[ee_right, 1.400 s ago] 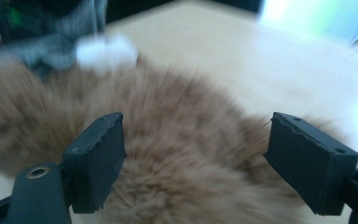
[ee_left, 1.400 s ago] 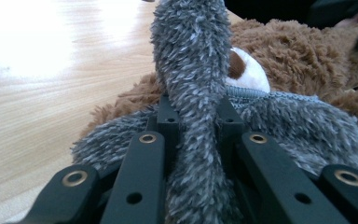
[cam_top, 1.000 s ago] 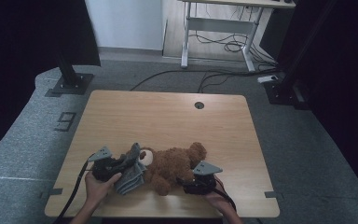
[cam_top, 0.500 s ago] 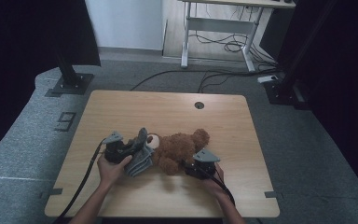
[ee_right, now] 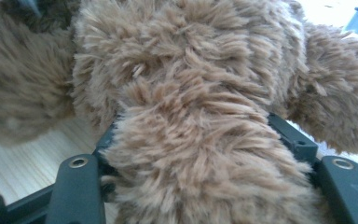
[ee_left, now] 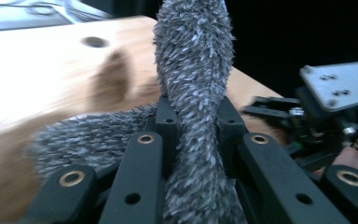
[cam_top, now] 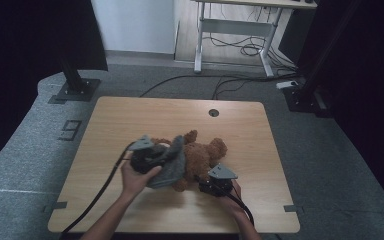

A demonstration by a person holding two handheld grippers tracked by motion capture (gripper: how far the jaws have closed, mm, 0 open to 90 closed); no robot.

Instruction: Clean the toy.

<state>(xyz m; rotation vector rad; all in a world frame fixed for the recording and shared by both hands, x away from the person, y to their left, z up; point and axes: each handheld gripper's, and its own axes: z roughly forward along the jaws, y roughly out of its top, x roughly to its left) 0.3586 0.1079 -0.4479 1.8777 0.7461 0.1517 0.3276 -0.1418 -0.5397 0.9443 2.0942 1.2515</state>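
A fluffy brown plush teddy bear [cam_top: 200, 157] was laid near the middle of the light wooden table [cam_top: 130, 120], toward its near edge. A fuzzy grey fabric piece [cam_top: 172, 165] was pinched between the nearly closed jaws of the left gripper [cam_top: 166, 156] and draped against the bear's left side. A limb of the bear was clamped between the half-spread jaws of the right gripper [cam_top: 203, 184]. A round cable hole [cam_top: 213, 113] was seen well beyond the bear. A desk frame [cam_top: 235, 35] and floor cables [cam_top: 240, 50] were placed behind the table.
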